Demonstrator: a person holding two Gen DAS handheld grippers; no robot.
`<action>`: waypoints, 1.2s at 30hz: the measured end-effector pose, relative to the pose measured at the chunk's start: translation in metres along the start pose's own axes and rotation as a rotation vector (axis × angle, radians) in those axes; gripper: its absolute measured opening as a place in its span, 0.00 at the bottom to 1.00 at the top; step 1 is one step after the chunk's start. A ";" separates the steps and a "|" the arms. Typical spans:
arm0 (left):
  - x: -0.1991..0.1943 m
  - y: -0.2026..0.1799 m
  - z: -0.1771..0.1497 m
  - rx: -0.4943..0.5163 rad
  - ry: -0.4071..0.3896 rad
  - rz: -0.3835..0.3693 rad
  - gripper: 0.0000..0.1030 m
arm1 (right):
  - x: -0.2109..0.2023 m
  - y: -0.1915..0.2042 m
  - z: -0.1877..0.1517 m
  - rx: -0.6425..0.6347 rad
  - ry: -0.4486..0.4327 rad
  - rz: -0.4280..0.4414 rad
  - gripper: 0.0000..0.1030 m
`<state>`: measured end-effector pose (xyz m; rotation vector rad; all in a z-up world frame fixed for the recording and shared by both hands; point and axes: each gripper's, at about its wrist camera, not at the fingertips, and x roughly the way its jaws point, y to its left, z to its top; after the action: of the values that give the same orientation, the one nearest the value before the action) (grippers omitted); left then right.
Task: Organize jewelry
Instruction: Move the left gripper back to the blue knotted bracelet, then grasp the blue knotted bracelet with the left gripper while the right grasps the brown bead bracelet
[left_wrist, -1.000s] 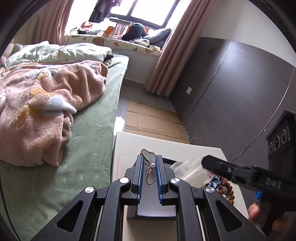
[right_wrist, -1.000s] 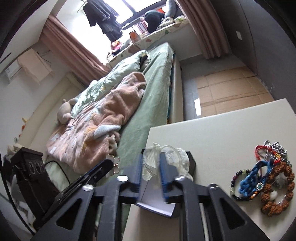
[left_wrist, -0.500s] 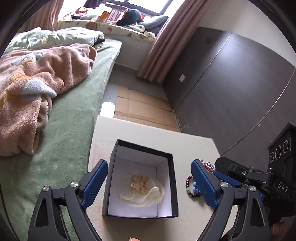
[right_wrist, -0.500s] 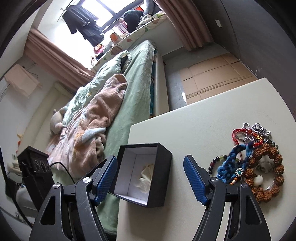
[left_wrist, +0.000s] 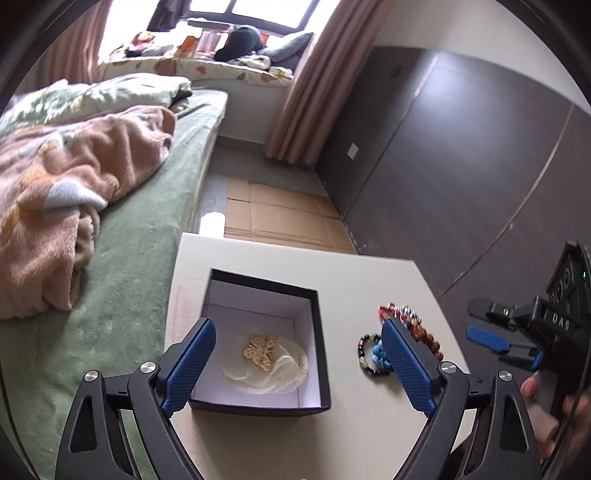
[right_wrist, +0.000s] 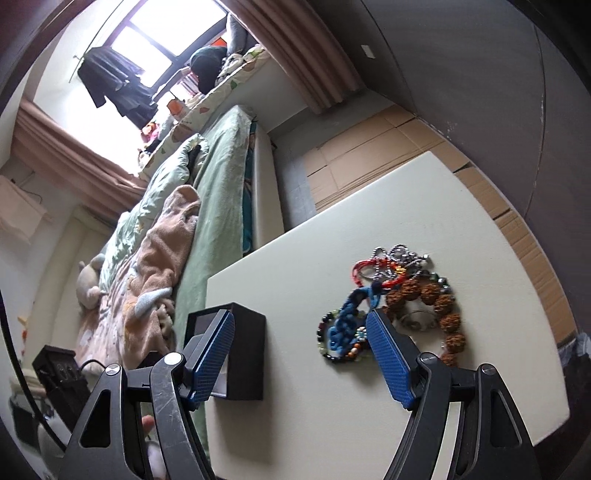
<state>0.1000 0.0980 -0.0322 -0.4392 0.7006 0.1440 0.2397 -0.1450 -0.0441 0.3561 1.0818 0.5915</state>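
Observation:
A black box (left_wrist: 262, 286) with a white inside stands open on the white table (left_wrist: 369, 435). In it a gold butterfly piece (left_wrist: 261, 349) lies on a pale pouch (left_wrist: 280, 373). My left gripper (left_wrist: 299, 332) hangs open over the box's near side, nothing between its blue pads. Right of the box lies a pile of bracelets (left_wrist: 369, 354). My right gripper (right_wrist: 299, 317) is open and empty, low over the table between the box (right_wrist: 247, 350) and the bracelet pile (right_wrist: 399, 295); its right finger covers part of the pile. The left wrist view shows it (left_wrist: 480, 323) at the far right.
A bed (left_wrist: 129, 295) with a green sheet and a pink blanket (left_wrist: 74, 177) runs along the table's left edge. Flattened cardboard (left_wrist: 280, 214) covers the floor beyond the table. Dark wall panels (left_wrist: 461, 166) close the right side. A hand (left_wrist: 554, 413) holds the right gripper.
My left gripper opened and let the butterfly piece and pouch drop into the box. My right gripper let go of the clear bag, opened and swung right towards the bracelets.

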 end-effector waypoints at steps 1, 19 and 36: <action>0.001 -0.007 0.001 0.019 0.009 -0.001 0.89 | -0.002 -0.006 0.001 0.019 0.000 -0.003 0.72; 0.091 -0.102 -0.001 0.241 0.234 -0.063 0.48 | 0.009 -0.066 0.009 0.207 0.069 -0.063 0.70; 0.150 -0.111 -0.024 0.294 0.372 -0.036 0.39 | 0.020 -0.087 0.028 0.254 0.081 -0.152 0.54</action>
<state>0.2294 -0.0149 -0.1081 -0.1960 1.0613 -0.0783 0.2957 -0.2014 -0.0940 0.4689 1.2537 0.3356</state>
